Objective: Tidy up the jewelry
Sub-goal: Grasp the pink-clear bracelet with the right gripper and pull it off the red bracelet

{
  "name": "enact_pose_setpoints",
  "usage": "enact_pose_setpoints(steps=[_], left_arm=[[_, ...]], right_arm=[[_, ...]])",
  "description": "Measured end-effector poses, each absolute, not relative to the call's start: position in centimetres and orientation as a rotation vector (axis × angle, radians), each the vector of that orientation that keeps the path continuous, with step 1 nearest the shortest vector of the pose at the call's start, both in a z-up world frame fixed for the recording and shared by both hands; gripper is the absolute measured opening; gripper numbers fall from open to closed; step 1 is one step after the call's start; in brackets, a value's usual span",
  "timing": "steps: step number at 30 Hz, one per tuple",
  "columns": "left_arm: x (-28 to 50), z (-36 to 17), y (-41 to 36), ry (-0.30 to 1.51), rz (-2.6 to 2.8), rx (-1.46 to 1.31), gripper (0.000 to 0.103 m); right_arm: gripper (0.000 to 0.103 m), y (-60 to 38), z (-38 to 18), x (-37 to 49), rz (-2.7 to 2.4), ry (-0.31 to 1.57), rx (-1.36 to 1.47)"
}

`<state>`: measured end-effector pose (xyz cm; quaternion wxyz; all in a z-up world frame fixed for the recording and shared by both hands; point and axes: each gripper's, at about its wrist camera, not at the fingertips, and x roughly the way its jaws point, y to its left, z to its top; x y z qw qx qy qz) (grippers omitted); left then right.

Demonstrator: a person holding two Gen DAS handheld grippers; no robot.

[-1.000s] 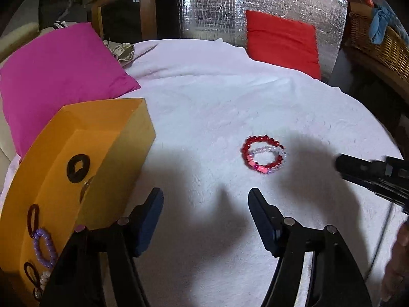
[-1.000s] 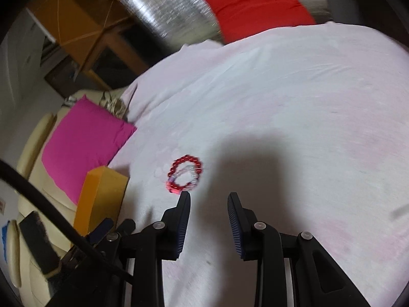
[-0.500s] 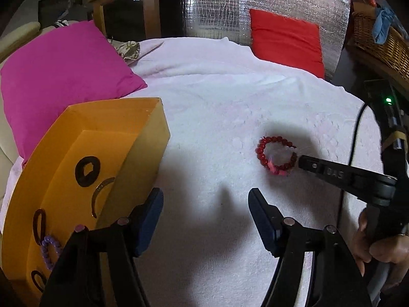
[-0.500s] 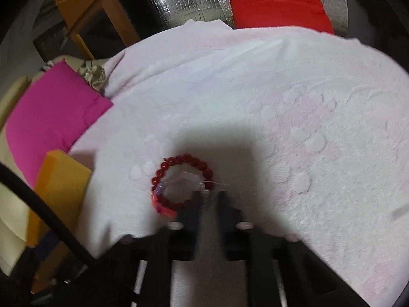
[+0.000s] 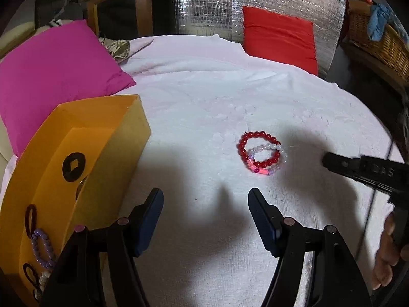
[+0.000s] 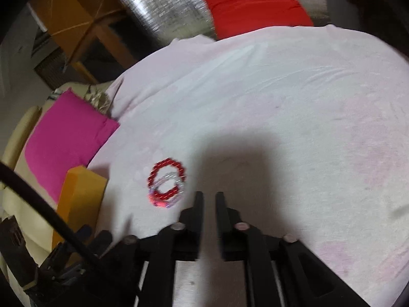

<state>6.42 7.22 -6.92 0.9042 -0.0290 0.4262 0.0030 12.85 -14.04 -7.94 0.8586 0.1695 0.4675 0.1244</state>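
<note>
- The right gripper point(image 6: 207, 200) has pulled back from the bracelets; half a second ago its fingers were down at the edge of the pile, now they sit clear of it at about 4 o'clock from the beads, touching nothing.
- Its fingers are nearly together with a narrow gap and nothing between them, so the pinch seems to have come away empty.
- The red bracelet point(image 5: 258, 151) and the pale bead bracelet point(image 5: 273, 153) lie overlapped on the white blanket point(image 5: 230, 89), back where they were a second ago.
- The left gripper point(image 5: 205, 204) hovers with its fingers wide apart, holding nothing, the bracelets at about 1 o'clock from it.
- The orange box point(image 5: 120, 140), at 9 o'clock, already holds other pieces; these two are not yet in it, so a fresh grasp is likely needed.
</note>
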Motion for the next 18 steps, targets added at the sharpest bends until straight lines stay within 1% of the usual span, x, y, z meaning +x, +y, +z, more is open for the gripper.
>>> enact_pose_setpoints(steps=[1,9,12,13,14,15,18], left_arm=[[6.4,-6.9,7.1,0.880,0.005,-0.051,0.070],[6.4,-7.2,9.4,0.887,0.041,-0.045,0.070],[6.4,-7.3,9.8,0.893,0.036,-0.037,0.070],[6.4,-7.4,9.8,0.893,0.034,-0.035,0.070],[6.4,-7.3,9.8,0.892,0.032,-0.032,0.070],[6.4,-7.3,9.8,0.891,0.030,-0.030,0.070],[6.5,-7.3,9.8,0.895,0.025,-0.049,0.070]], right_arm=[[0.025,-13.3,-8.0,13.1,0.269,0.977,0.337],[0.026,-8.6,-9.9,15.5,0.301,1.006,0.228],[0.027,-7.3,-10.6,16.3,0.281,0.984,0.170],[0.024,-6.8,-10.6,16.4,0.276,0.979,0.141],[0.019,-6.5,-10.6,16.4,0.276,0.979,0.119],[0.009,-6.1,-10.5,16.2,0.277,0.975,0.087],[0.009,-6.1,-10.3,15.6,0.262,0.967,0.041]])
